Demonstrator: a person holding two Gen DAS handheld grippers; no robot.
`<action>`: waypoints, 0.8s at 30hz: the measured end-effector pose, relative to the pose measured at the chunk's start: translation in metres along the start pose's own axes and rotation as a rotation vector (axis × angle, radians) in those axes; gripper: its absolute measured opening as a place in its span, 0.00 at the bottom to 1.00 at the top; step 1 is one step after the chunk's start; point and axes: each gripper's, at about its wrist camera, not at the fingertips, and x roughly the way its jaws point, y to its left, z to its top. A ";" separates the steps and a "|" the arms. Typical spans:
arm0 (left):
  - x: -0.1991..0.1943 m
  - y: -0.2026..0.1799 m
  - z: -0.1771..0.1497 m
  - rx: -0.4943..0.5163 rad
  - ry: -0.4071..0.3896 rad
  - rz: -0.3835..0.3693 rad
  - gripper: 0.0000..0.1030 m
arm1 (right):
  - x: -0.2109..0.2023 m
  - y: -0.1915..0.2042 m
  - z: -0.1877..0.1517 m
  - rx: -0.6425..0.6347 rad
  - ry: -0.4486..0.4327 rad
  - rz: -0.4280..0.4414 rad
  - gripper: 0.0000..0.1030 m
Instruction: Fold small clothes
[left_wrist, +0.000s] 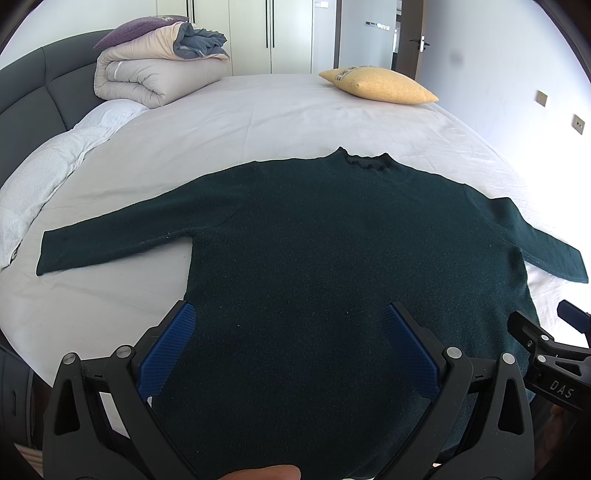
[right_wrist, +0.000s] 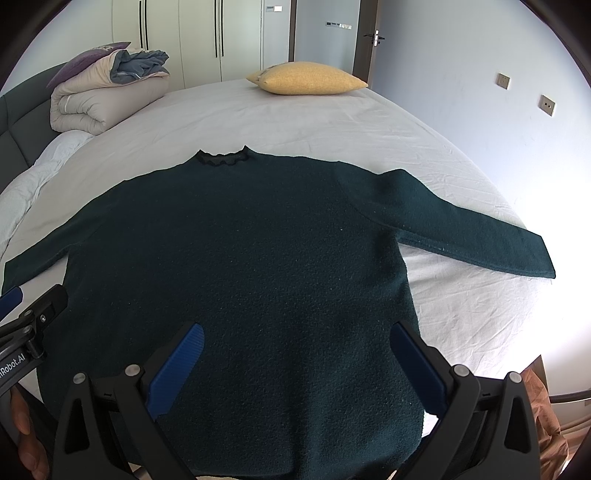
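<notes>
The sweater (left_wrist: 332, 258) is laid flat on the bed (left_wrist: 258, 110), sleeves spread for folding, with left gripper (left_wrist: 290, 343) and right gripper (right_wrist: 297, 360) both held released over its hem.

I've got two black-framed tools here, the left tool (left_wrist: 290, 312) and right tool (right_wrist: 297, 332), each with ribbed blue pads (left_wrist: 168, 350), silver screws and white lettering on the side.

Sweater (left_wrist: 332, 258): dark green, plain knit, black trim at collar (left_wrist: 364, 160). Bed (left_wrist: 277, 110): white sheet. Pillow (left_wrist: 376, 85): mustard yellow. Folded duvet (left_wrist: 147, 74): beige, grey-blue lining. Headboard (left_wrist: 29, 92): dark grey. Gripper (left_wrist: 288, 343): black frame, blue ribbed pads (left_wrist: 170, 350).
</notes>
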 end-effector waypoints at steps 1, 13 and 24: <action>0.000 0.000 0.000 -0.001 0.000 0.000 1.00 | 0.000 0.001 0.000 -0.001 0.000 0.000 1.00; 0.004 0.001 -0.007 -0.002 0.002 -0.001 1.00 | 0.001 0.003 0.001 -0.009 0.001 -0.002 1.00; 0.005 0.001 -0.007 -0.002 0.003 -0.002 1.00 | 0.001 0.004 0.001 -0.012 0.002 -0.002 1.00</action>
